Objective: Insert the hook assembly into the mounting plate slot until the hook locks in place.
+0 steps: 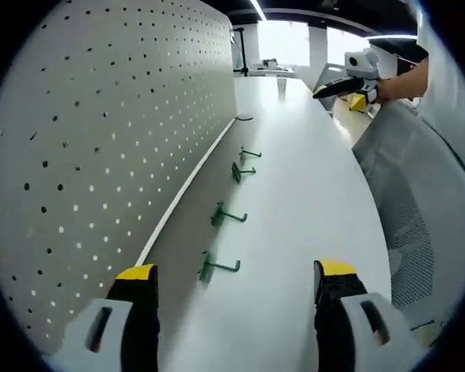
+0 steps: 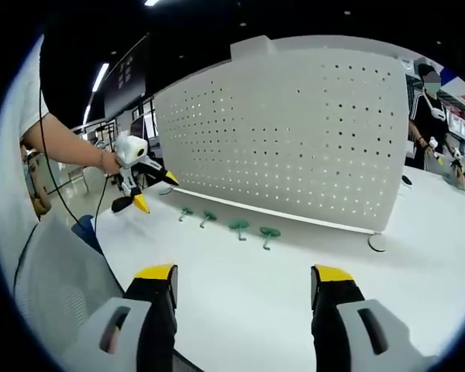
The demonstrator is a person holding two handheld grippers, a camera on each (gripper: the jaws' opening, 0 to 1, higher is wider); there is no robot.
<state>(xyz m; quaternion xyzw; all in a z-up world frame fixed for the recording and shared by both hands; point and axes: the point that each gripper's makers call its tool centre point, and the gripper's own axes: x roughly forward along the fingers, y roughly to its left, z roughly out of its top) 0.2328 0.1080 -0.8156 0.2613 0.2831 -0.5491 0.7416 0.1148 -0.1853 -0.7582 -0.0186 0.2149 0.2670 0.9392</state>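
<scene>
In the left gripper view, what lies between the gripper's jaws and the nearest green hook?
Only bare white table lies between the open left gripper and the nearest green hook.

You're working in bright, even indoor light. In the left gripper view, a ceiling strip light (image 1: 256,8) and blown-out windows (image 1: 283,43) glare at top; the white table (image 1: 294,232) reads clean w/ soft, faint shadows under the green hooks (image 1: 217,267). Right gripper view: dark ceiling, pegboard (image 2: 294,132) evenly lit. Heavy fisheye bending at edges; straight lines curve. Far background slightly soft.
</scene>
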